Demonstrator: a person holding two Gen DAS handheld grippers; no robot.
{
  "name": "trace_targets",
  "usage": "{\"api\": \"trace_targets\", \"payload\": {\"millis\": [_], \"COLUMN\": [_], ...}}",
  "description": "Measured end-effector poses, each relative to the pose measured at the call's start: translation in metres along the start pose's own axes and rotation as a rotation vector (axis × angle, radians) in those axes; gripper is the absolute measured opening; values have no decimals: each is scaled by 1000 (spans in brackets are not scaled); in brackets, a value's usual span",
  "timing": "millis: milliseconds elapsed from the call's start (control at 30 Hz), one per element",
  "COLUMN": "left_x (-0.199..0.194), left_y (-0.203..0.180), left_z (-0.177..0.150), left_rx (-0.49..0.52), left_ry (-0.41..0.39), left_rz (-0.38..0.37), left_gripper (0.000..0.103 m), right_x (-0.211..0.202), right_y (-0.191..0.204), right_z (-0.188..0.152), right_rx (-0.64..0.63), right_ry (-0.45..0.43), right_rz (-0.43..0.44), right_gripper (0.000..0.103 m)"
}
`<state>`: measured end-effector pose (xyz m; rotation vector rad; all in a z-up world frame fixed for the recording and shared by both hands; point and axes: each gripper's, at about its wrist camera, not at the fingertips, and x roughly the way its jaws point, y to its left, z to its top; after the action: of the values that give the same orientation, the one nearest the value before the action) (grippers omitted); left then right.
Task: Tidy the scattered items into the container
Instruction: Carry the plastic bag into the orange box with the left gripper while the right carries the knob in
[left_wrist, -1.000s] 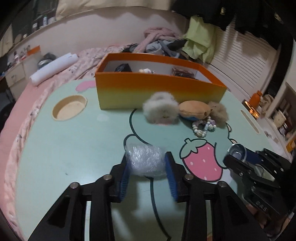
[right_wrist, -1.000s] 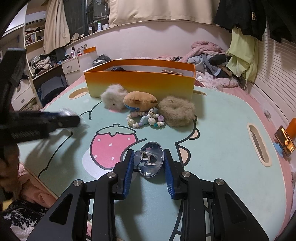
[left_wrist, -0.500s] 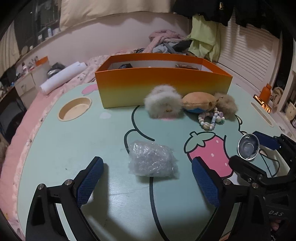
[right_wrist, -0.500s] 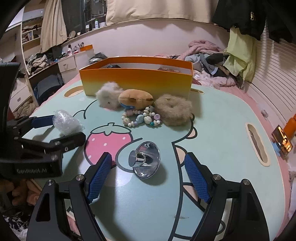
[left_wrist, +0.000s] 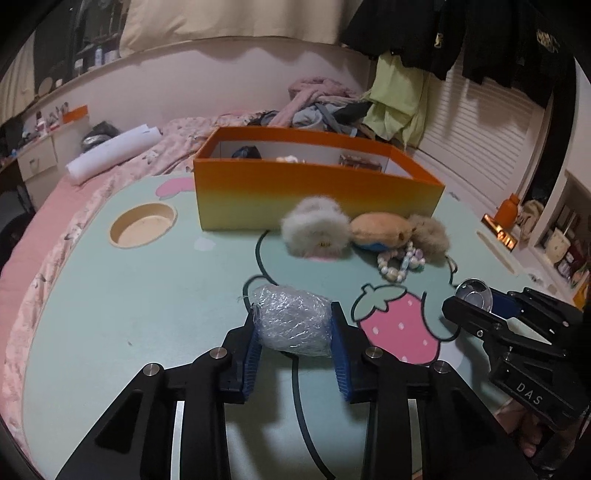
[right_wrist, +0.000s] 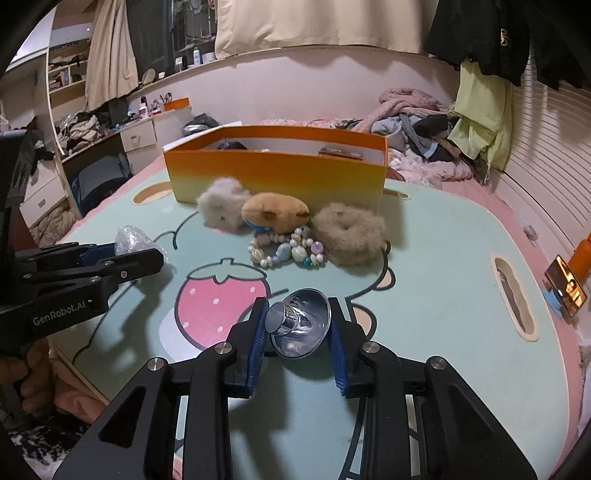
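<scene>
Clamping my left claw (left_wrist: 294, 334) on the plastic bundle (left_wrist: 293, 325), my right claw (right_wrist: 298, 328) on the metal funnel (right_wrist: 300, 323).
Open table (left_wrist: 129, 295) lies ahead, up to the orange box (left_wrist: 314, 195).

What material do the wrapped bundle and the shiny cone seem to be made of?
Wrapped bundle: apparently thin clear plastic film, glossy; it is crinkled, with small glints. What it wraps cannot be seen.
Shiny cone: probably polished metal or chrome-plated plastic; its mirror surface reflects the room.

plush toy (right_wrist: 275, 213) before box (right_wrist: 273, 173), bracelet (right_wrist: 288, 252) nearer
</scene>
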<state>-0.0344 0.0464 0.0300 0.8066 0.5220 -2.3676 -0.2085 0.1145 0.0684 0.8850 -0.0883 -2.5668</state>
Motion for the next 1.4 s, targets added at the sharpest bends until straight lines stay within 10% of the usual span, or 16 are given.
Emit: {"api": "trace_targets", "payload": {"millis": [333,600,767,900,1000,1400], "left_x": [-21,63,99,110,101,21], "left_y": [-3,5,6,10,15,9], "left_z": [103,168,165,158,156,110], "left_rx": [84,47,33,7,-13,26], "left_ry": [-100,42,93,107,71,-27], "left_rz": [23,-5,2,-7,8,11], "left_gripper": [32,33,34,53,73,94], "right_x": [-14,51,96,107,100,26], "right_y": [-4,-25,-29,-37,-39,-28], "right_z": [93,156,161,160,163,137], "right_rx": [-7,63,43,73,89,123], "right_ry": [-109,-25,57,66,43,-79], "right_rz": [50,120,48,16,-6,-13], "right_gripper": [32,32,32,41,64,70]}}
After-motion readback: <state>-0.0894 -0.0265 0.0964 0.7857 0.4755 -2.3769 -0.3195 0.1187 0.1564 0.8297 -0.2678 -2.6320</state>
